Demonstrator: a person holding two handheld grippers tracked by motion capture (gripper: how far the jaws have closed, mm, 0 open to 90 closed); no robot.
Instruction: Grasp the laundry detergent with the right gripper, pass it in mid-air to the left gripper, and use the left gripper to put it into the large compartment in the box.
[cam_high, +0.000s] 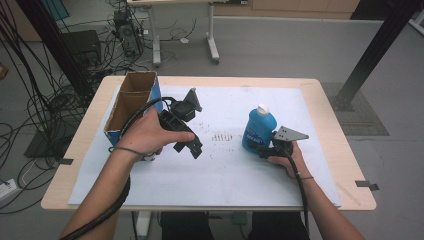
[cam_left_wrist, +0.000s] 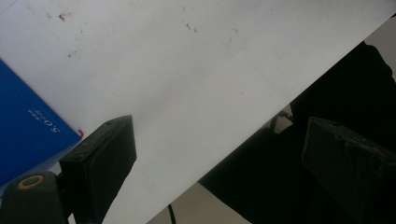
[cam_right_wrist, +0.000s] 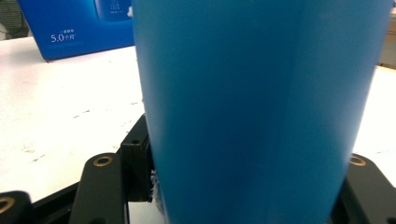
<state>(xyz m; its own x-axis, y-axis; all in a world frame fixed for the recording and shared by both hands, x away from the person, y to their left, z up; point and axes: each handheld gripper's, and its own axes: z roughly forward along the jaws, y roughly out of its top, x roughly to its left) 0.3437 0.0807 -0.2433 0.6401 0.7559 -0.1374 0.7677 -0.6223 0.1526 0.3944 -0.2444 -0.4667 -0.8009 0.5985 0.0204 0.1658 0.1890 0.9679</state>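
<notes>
Right hand-held gripper (cam_high: 264, 149): clamped low around the blue bottle (cam_high: 259, 130), jaws pressed on either side of the body in the right gripper view. Left hand-held gripper (cam_left_wrist: 219, 158): released, jaws wide apart with nothing between them, hovering over the white sheet (cam_high: 225, 170) just beside the open box (cam_high: 131, 107).

Progress, best guess: looks like early days. Grip on the bottle done, and that's about it. Bottle upright on the sheet, right of the middle, white cap on, well apart from the box over at the left end of the worktop (cam_high: 330, 100). Probably headed for that box, going by the open top and the free left hand parked next to it, maybe to steady it. So, left to do: lift, carry across, lower in, let go. No sign of the bottle off the sheet yet, though hard to swear to that from above.

Hard to make out:
- near end of the box covered by the left hand and forearm, so no idea about the bottom there
- far compartment seemingly bare, but dim inside
- bottle label too small to read from the high view, and just a blue wall up close
- bottle base and the pad contact mostly blocked by the bottle itself
- print on the blue box side unreadable, cut off at the frame edge
</notes>
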